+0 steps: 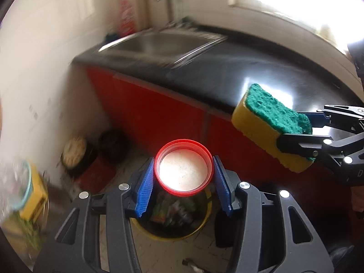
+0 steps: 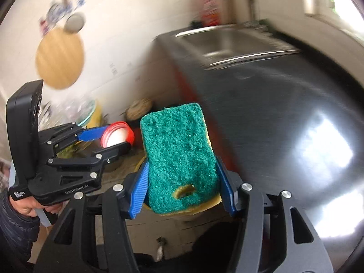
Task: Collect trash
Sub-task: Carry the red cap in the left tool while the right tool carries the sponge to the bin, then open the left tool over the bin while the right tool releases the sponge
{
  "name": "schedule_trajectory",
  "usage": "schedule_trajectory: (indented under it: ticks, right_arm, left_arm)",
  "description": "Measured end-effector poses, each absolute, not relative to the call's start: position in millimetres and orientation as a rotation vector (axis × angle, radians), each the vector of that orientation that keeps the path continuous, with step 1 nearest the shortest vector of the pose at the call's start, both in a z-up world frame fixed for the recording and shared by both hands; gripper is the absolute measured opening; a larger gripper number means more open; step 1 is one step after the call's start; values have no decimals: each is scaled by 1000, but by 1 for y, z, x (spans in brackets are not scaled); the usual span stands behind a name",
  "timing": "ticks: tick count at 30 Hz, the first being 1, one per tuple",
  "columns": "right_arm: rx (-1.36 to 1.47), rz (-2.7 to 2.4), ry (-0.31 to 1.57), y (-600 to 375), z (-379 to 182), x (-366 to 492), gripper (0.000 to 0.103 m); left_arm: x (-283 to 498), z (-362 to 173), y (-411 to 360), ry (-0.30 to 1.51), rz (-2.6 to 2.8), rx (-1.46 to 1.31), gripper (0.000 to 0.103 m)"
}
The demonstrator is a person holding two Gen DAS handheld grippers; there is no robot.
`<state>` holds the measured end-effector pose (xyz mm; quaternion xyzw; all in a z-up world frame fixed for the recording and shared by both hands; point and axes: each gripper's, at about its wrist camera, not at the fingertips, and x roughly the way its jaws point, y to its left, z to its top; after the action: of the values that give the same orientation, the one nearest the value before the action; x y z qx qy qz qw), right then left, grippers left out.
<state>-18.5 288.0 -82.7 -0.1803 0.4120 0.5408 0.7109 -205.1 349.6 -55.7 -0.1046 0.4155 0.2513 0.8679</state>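
Red lid, worn green-yellow sponge

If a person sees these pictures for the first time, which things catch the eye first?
The red lid glows bright between the blue pads of the left gripper, above a yellow-rimmed bin on the floor. Beside it, the right gripper clamps a worn green-and-yellow sponge with a hole, near the black counter.

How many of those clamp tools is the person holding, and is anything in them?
2. The left gripper clamps a red lid above a yellow-rimmed bin. The right gripper clamps a green-and-yellow sponge beside the black counter.
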Motion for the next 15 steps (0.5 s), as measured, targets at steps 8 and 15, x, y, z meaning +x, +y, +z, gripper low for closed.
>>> schedule_trajectory:
  ticks: [8,15]
  right_arm:
    - [-474,1209,1041,350,-150,-45,55]
    - [-483,1169,1109,375,-183,-39,55]
  left_arm:
    - [-235,-120,385,904,543,-334,49]
    - [-230,-167,408,927,529,-419,49]
